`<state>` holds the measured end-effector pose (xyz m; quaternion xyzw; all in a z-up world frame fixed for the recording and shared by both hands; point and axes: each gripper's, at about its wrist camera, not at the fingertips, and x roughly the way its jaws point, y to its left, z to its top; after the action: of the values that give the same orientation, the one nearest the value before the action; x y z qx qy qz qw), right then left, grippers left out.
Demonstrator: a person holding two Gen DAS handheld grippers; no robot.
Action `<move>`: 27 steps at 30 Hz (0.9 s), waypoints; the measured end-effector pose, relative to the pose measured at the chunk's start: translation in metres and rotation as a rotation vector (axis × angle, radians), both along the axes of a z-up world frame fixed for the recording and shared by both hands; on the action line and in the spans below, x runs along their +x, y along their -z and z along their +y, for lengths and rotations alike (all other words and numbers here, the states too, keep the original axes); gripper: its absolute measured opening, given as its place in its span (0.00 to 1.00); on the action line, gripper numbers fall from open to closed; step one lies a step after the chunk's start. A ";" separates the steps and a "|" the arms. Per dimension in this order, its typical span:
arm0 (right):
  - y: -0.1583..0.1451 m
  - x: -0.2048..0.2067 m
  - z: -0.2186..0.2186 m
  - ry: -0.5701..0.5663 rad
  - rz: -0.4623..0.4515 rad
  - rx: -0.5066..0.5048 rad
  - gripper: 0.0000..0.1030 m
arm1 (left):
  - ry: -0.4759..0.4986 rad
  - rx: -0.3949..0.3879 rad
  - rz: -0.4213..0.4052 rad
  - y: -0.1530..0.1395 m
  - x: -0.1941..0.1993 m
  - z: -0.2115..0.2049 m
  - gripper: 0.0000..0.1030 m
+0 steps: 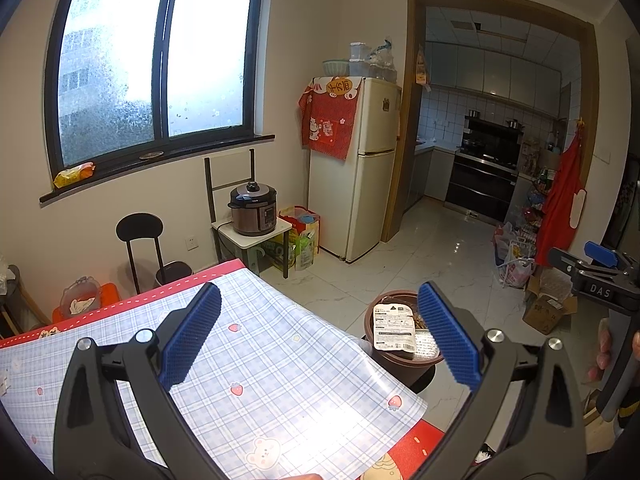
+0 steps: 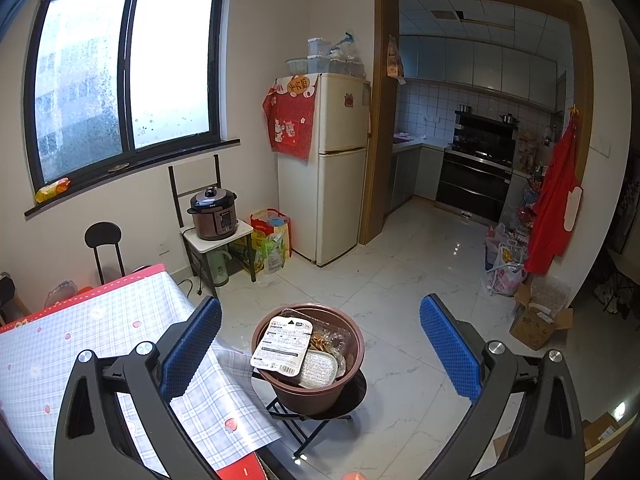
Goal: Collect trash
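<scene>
A brown round bin stands on a small black folding stool beside the table. It holds trash: a white printed package, a clear wrapper with brown bits and a silver-white tray. The bin also shows in the left wrist view, partly behind a finger. My left gripper is open and empty above the table's corner. My right gripper is open and empty, above and in front of the bin. The right gripper appears at the right edge of the left wrist view.
The table has a blue plaid cloth with red edging. White tiled floor lies around the bin. A fridge, a rice cooker on a small stand, a black chair, bags and cardboard boxes stand around the room.
</scene>
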<state>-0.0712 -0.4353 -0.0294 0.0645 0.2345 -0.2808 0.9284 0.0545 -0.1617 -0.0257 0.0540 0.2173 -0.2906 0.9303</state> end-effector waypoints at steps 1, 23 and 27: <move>0.000 0.000 0.000 0.002 0.000 -0.001 0.95 | 0.000 0.000 0.000 0.000 0.000 0.000 0.94; 0.004 0.002 -0.002 0.002 0.010 0.007 0.95 | -0.027 0.007 0.007 0.007 0.001 -0.004 0.94; 0.012 0.005 -0.001 -0.007 0.017 0.009 0.95 | -0.064 0.002 0.015 0.009 0.005 0.003 0.94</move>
<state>-0.0660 -0.4359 -0.0415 0.0654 0.2440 -0.2773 0.9270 0.0594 -0.1588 -0.0351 0.0455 0.2263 -0.2608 0.9374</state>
